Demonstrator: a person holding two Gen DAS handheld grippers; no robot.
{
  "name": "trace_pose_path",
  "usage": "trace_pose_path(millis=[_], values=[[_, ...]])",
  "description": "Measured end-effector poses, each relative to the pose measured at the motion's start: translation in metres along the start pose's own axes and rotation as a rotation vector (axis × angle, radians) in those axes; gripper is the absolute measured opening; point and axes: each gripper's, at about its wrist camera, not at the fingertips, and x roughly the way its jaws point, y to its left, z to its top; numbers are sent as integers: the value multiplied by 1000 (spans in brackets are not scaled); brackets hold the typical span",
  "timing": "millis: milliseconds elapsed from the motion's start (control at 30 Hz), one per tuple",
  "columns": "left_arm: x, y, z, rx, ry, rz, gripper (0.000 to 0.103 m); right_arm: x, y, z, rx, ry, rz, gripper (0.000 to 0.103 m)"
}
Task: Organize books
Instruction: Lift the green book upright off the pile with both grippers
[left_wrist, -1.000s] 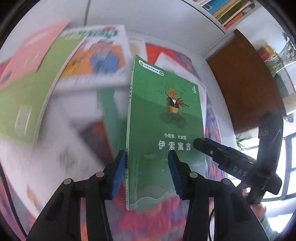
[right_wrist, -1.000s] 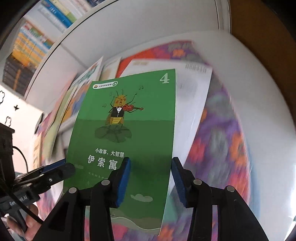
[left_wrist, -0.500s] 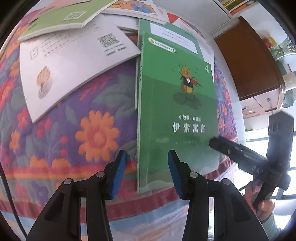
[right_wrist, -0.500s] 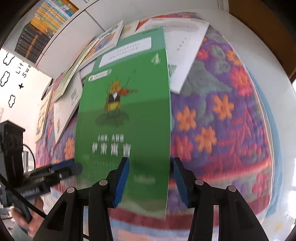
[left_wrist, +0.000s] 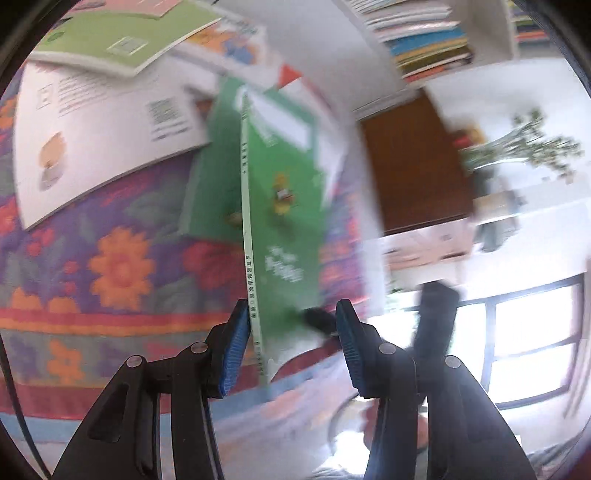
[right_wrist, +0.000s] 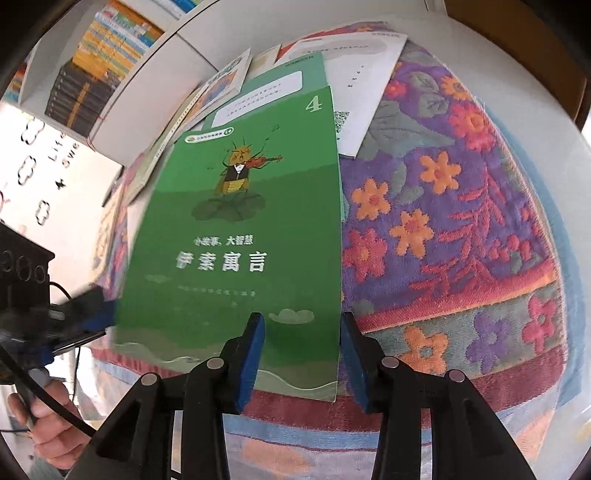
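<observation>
Left claw (left_wrist: 291, 343): pitched down, jaws partly apart. The green book (left_wrist: 284, 236) stands edge-on between them, its spine just beside the left pad and the right pad clear. The left hand (right_wrist: 40, 417) grips its handle.

Right claw (right_wrist: 301, 354): pitched steeply down, jaws just been closing. The book's lower right corner lies between them. I see no pad pressing on it.

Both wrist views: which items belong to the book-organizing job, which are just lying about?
In the job:
green book
second green book
scattered books
left claw
right claw

Lying about:
floral cloth
wooden cabinet
plant
</observation>
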Motion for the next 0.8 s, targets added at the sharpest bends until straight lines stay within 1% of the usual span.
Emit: trace_pose_path(millis=[33, 100, 133, 167, 233, 267, 300, 333, 367, 400, 433, 467, 500, 533, 567, 600, 633, 700, 767, 800], values=[[1, -2, 2, 4, -3, -6, 43, -2, -3, 0, 9, 0, 13, 41], [11, 1, 6, 6, 3, 31, 41, -5, -14, 0, 48, 3, 57, 42], [16, 3, 7, -3, 7, 35, 37, -9, -21, 2, 61, 5, 75, 42], [21, 8, 7, -24, 18, 25, 35, -10, -26, 2, 77, 5, 94, 41], [27, 11, 6, -53, 32, -23, 35, -12, -34, 1, 109, 4, 126, 41], [32, 10, 4, -61, 47, -54, 34, -13, -36, 1, 117, 4, 133, 41], [37, 7, 2, -57, 61, -69, 33, -14, -36, 1, 111, 5, 129, 41], [43, 1, 2, -38, 67, -44, 33, -15, -36, 0, 103, 6, 123, 41], [43, -1, 1, -20, 71, -17, 30, -16, -34, 0, 91, 6, 111, 41], [52, -4, 4, 0, 82, 20, 26, -17, -32, -1, 81, 6, 102, 41], [57, -3, 8, 2, 88, 44, 16, -17, -32, -2, 77, 7, 99, 41], [63, -1, 13, -1, 90, 72, 9, -18, -33, -2, 79, 9, 99, 41], [65, 0, 18, 0, 91, 78, 8, -19, -35, -1, 89, 13, 104, 41], [65, 0, 22, -6, 88, 65, 7, -20, -38, -1, 105, 21, 115, 42], [65, -1, 26, -23, 90, 29, 7, -18, -34, 2, 118, 26, 127, 47], [65, -1, 29, -52, 99, -22, 7, -18, -37, 3, 146, 36, 164, 53], [64, 0, 32, -76, 108, -57, 7, -16, -38, 3, 170, 41, 190, 56], [66, 1, 35, -105, 126, -109, 7, -15, -50, 2, 250, 53, 289, 71], [70, 4, 37, -149, 152, -163, 7, -13, -62, 0, 317, 47, 379, 76], [71, 5, 38, -169, 162, -187, 7, -11, -70, -2, 365, 37, 431, 77]])
